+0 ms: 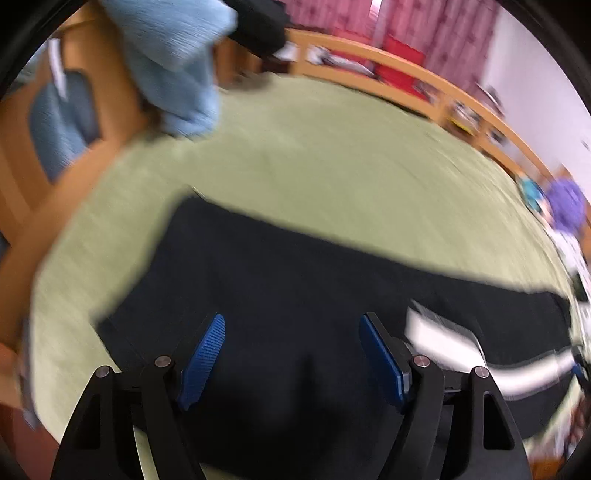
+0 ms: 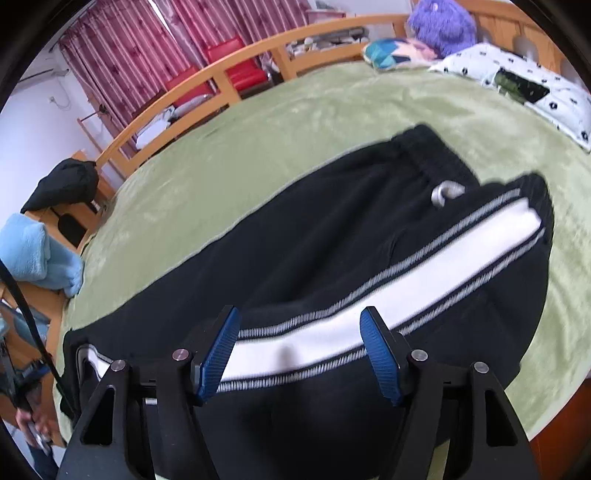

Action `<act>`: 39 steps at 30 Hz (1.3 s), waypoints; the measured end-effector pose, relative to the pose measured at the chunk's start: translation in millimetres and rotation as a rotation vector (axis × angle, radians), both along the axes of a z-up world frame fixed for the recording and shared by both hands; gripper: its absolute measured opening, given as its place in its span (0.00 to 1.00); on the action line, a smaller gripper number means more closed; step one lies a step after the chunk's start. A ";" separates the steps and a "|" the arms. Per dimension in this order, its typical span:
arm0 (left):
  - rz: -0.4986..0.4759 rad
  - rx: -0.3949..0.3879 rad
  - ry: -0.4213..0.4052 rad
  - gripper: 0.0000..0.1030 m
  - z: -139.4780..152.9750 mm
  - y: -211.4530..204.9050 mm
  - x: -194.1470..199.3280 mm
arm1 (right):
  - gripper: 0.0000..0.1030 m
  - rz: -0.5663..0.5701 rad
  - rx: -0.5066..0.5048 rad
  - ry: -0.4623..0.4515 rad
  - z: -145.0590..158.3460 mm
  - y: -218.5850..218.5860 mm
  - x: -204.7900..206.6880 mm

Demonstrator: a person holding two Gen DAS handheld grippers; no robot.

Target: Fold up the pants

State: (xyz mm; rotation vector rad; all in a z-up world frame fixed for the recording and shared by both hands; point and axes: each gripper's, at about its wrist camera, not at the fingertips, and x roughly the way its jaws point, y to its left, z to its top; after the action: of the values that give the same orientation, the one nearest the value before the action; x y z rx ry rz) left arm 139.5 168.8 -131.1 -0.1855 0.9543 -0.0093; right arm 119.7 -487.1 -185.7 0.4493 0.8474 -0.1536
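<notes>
Black pants [image 2: 332,236] with a white side stripe [image 2: 369,306] lie flat on the green bed cover, folded lengthwise, waistband at the far right with a grey drawstring [image 2: 445,194]. My right gripper [image 2: 299,350] is open and empty just above the stripe near the middle of the pants. The left wrist view is motion-blurred; the pants [image 1: 295,280] spread across it, the stripe [image 1: 443,336] at right. My left gripper [image 1: 291,354] is open and empty over the black fabric.
The green bed cover [image 2: 258,147] is ringed by a wooden rail [image 2: 221,77]. A spotted pillow [image 2: 535,85], a purple plush [image 2: 443,26] and a blue cushion [image 2: 391,51] sit at the head. A blue towel [image 2: 33,251] and a black garment [image 2: 62,184] lie at the foot.
</notes>
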 end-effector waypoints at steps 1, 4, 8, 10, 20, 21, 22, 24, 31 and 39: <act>-0.016 -0.012 0.005 0.72 -5.2 -9.7 -9.8 | 0.65 0.011 -0.007 0.011 -3.1 2.7 -1.7; -0.051 -0.055 0.035 0.72 -23.2 -34.2 -33.9 | 0.65 0.035 -0.041 0.027 -8.4 9.1 -8.3; 0.001 0.031 0.078 0.72 -48.4 -54.4 -48.9 | 0.65 0.046 -0.003 0.038 -16.4 10.0 -15.5; 0.049 0.078 0.053 0.71 -53.4 -54.4 -50.7 | 0.65 0.050 0.011 0.038 -19.5 10.6 -19.1; 0.110 0.106 -0.095 0.07 7.6 -16.0 -38.5 | 0.65 0.022 0.026 0.023 -20.7 7.9 -28.7; 0.119 0.109 -0.114 0.07 17.2 -9.5 -36.4 | 0.65 0.020 0.022 0.017 -18.7 7.5 -28.0; 0.137 0.115 -0.133 0.07 27.8 -1.1 -32.0 | 0.65 0.020 0.018 0.014 -17.3 7.7 -27.7; 0.168 0.119 -0.158 0.07 41.7 16.5 -16.8 | 0.65 0.018 -0.004 0.006 -11.9 7.9 -24.7; 0.195 0.076 -0.124 0.07 37.6 43.5 60.6 | 0.65 0.003 -0.105 -0.004 7.0 -1.7 -19.5; 0.247 0.176 0.099 0.54 -17.7 37.2 114.1 | 0.67 -0.062 -0.219 0.042 15.0 -32.3 -6.6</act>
State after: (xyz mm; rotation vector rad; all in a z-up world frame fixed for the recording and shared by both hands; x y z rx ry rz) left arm 253.6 206.0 -148.9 -0.1411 1.0201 0.3129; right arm 113.0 -519.4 -170.7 0.2677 0.8478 -0.3104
